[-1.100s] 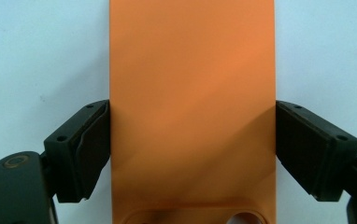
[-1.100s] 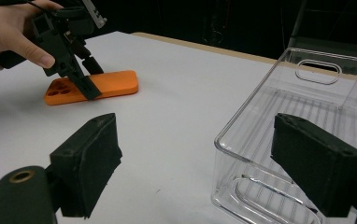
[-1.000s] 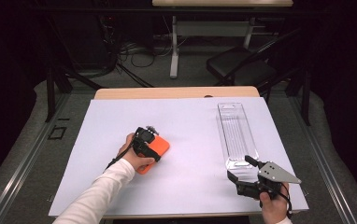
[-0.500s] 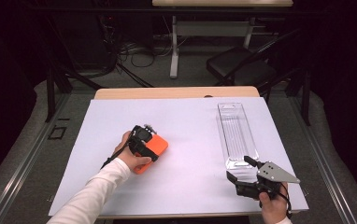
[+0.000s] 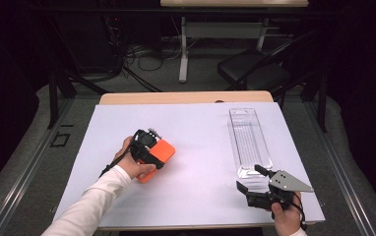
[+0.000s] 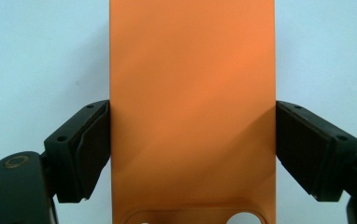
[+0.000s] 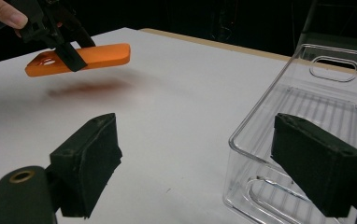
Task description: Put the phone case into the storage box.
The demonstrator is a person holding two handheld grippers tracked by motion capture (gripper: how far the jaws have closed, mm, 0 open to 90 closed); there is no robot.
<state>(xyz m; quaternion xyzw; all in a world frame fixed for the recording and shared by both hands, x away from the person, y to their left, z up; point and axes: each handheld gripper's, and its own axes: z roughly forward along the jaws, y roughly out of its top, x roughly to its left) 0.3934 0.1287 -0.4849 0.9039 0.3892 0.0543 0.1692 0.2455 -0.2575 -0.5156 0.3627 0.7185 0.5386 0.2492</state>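
Observation:
A flat orange case [image 5: 159,155] with a cutout at one end hangs a little above the white sheet, casting a shadow below it in the right gripper view [image 7: 97,55]. My left gripper [image 5: 146,146] is shut on its two long edges, and both pads touch the orange case [image 6: 193,70] in the left gripper view. A long clear plastic tray [image 5: 249,140] lies at the right. My right gripper [image 5: 250,178] stands open at the tray's near end. In its own view the right gripper [image 7: 195,154] straddles the near left corner of the tray [image 7: 307,93] without pressing it.
A white sheet [image 5: 201,132] covers the table, with a wooden edge [image 5: 186,97] at the back. Beyond the table stand a dark chair [image 5: 260,69] and a desk leg [image 5: 183,54] among cables on the floor.
The left hand has risen slightly with the orange case in its grip. The right gripper has stayed where it was.

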